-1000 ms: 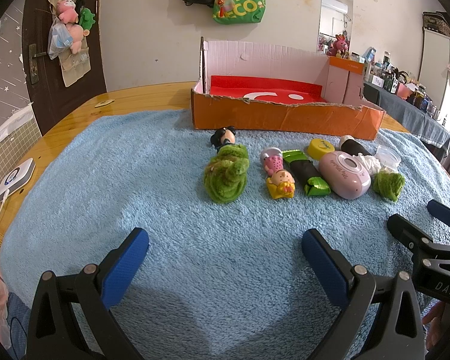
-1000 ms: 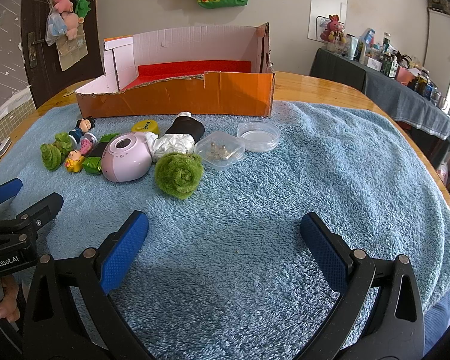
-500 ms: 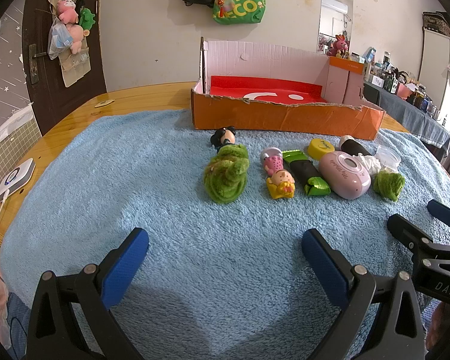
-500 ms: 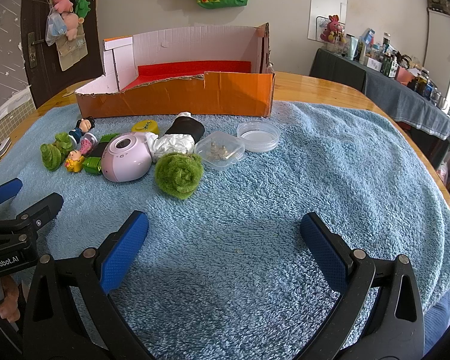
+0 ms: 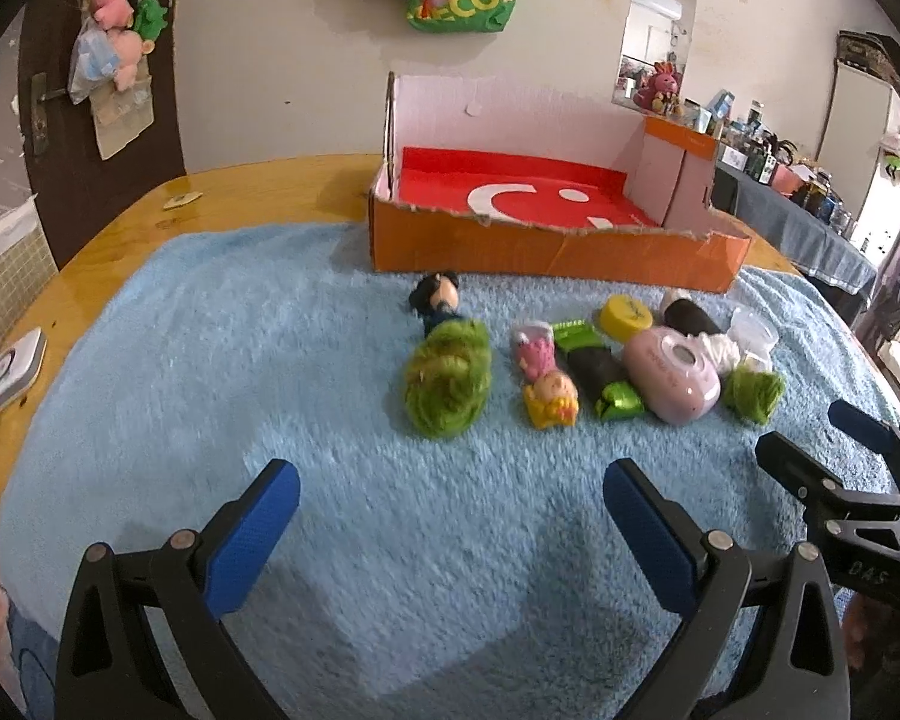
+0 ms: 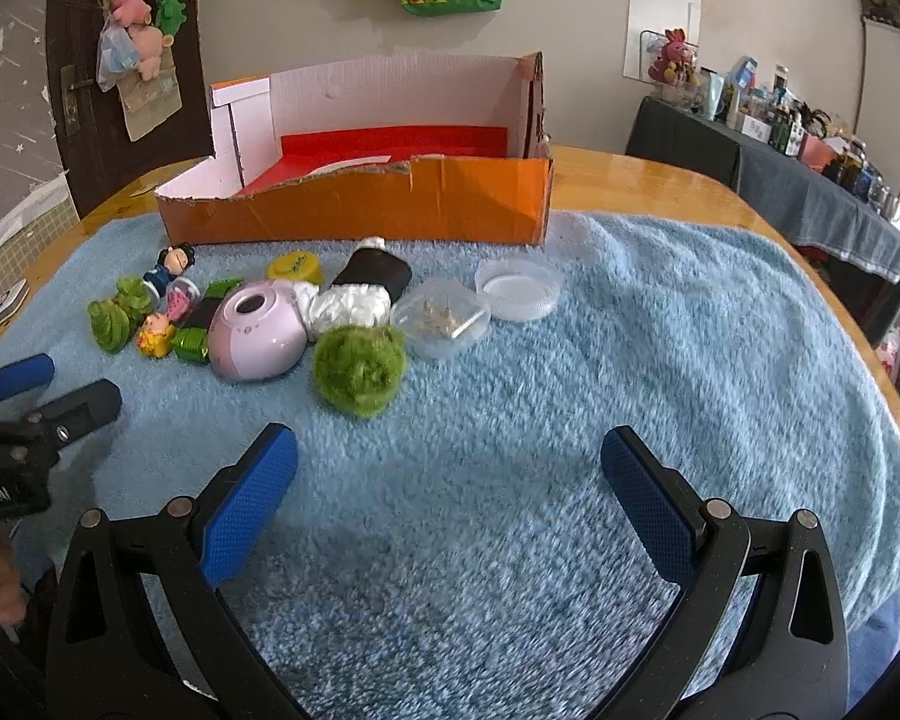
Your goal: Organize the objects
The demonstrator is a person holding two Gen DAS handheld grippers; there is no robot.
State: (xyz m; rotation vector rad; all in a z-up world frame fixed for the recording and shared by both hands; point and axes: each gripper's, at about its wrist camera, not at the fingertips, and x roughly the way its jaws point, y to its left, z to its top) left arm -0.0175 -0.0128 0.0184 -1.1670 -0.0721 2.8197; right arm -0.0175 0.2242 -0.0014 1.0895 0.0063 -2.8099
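Toys in a row on the blue towel (image 5: 210, 372), just before the orange box (image 5: 546, 252), none inside yet. Green-ended black tube (image 5: 597, 369) lies flat, long axis toward box. Items touch: lifting one may drag a neighbour; fuzzy green ball (image 6: 359, 369) could roll. Left gripper (image 5: 450, 516) and right gripper (image 6: 447, 495) hover, fingers spread, empty.

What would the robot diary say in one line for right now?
left claw: open, empty | right claw: open, empty | toys: on towel | box: no toys seen inside
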